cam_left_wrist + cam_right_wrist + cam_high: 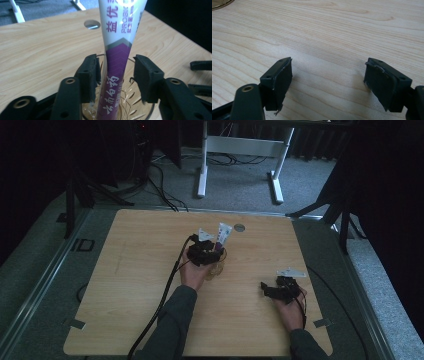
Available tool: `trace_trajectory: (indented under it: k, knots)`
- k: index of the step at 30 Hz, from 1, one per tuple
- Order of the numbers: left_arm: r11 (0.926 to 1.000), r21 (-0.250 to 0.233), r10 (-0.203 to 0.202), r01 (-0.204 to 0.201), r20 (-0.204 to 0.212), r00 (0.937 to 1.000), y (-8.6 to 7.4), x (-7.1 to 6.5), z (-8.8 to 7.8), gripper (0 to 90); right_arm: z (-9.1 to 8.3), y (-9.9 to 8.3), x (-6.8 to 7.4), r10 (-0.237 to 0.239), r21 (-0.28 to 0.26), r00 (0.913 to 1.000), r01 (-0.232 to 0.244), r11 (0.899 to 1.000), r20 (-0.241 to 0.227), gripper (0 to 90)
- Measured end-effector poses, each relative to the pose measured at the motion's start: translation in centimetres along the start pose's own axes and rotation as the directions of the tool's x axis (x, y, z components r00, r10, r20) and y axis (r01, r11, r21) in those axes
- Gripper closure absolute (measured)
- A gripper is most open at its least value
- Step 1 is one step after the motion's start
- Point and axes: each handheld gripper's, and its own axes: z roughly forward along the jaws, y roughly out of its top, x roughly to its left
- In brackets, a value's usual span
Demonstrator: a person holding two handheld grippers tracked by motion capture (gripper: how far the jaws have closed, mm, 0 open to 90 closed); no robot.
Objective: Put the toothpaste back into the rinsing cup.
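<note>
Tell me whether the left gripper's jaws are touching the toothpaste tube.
Apart. The left gripper view shows the toothpaste tube standing in the glass cup between the left gripper jaws, with a gap on each side.

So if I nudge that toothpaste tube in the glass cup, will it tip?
Probably: the toothpaste tube leans, its wide end above the rim of the glass cup. It looks soft, so likely squashes. The left gripper jaws stand open around it.

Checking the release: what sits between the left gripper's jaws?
The tube, standing in the glass, pads clear of it, in the left gripper view.
</note>
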Motion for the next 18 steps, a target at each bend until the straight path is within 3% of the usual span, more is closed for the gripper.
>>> trace_trajectory:
  k: [3,6,14,16,18]
  knots:
    - [0.9996,-0.026,-0.008,0.008,-0.009,0.9999,0.1,0.2,-0.9,48.0,0.0,0.0,0.0,0.0,0.0,1.0,0.0,1.0,0.0,22.2]
    - [0.9988,-0.048,0.009,-0.01,-0.033,0.9994,0.2,0.5,-2.1,45.6,0.0,0.0,0.0,0.0,0.0,1.0,0.0,1.0,0.0,22.2]
    - [0.9976,-0.069,-0.002,-0.004,-0.086,0.9963,0.2,2.6,-4.8,40.6,0.0,0.0,0.0,0.0,0.0,1.0,0.0,1.0,0.0,22.2]
    - [0.9976,-0.067,0.012,-0.021,-0.132,0.9912,-0.1,3.0,-5.3,38.9,0.0,0.0,0.0,0.0,0.0,1.0,0.0,1.0,0.0,22.2]
    - [0.9984,-0.045,0.025,-0.035,-0.202,0.9791,-0.5,3.5,-5.6,33.1,0.0,0.0,0.0,0.0,0.0,1.0,0.0,1.0,0.0,22.2]
